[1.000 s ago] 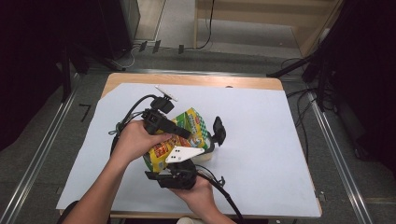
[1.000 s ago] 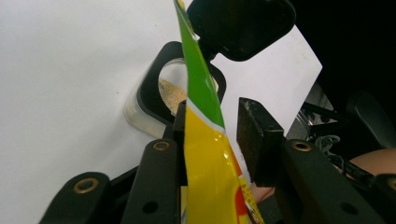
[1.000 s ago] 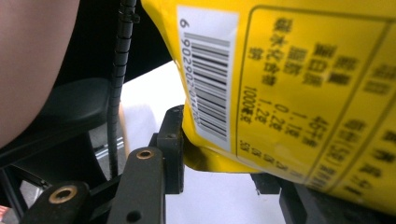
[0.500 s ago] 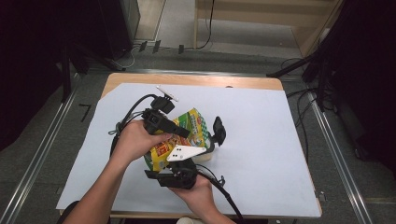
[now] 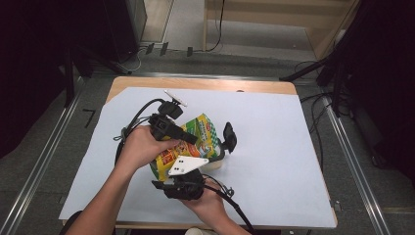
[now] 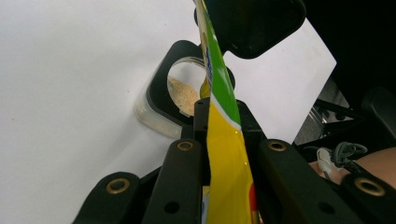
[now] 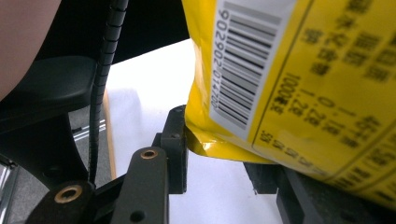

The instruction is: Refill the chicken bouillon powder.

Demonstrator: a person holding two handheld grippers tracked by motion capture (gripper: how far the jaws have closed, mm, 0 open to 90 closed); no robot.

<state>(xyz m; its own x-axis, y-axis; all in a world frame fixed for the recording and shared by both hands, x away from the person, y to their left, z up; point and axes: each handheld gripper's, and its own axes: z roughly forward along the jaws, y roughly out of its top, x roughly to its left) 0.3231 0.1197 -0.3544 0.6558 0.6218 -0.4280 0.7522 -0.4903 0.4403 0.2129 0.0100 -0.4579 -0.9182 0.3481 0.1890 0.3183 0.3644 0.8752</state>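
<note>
Snack pouch hangs tilted over a clear container; left gripper, jaws just closing, pinches its edge, right gripper clamps its bottom corner.

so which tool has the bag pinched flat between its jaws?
The left tool: its jaws close on the thin edge of the bag above the jar. The right tool grips the bag's bulkier bottom corner.

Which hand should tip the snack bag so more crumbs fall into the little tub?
Probably the left. Its hand-held gripper is clamped on the bag's edge just above the tub. The right hand-held gripper holds the bag's bottom corner, farther from the tub, so it looks better for steadying.
</note>
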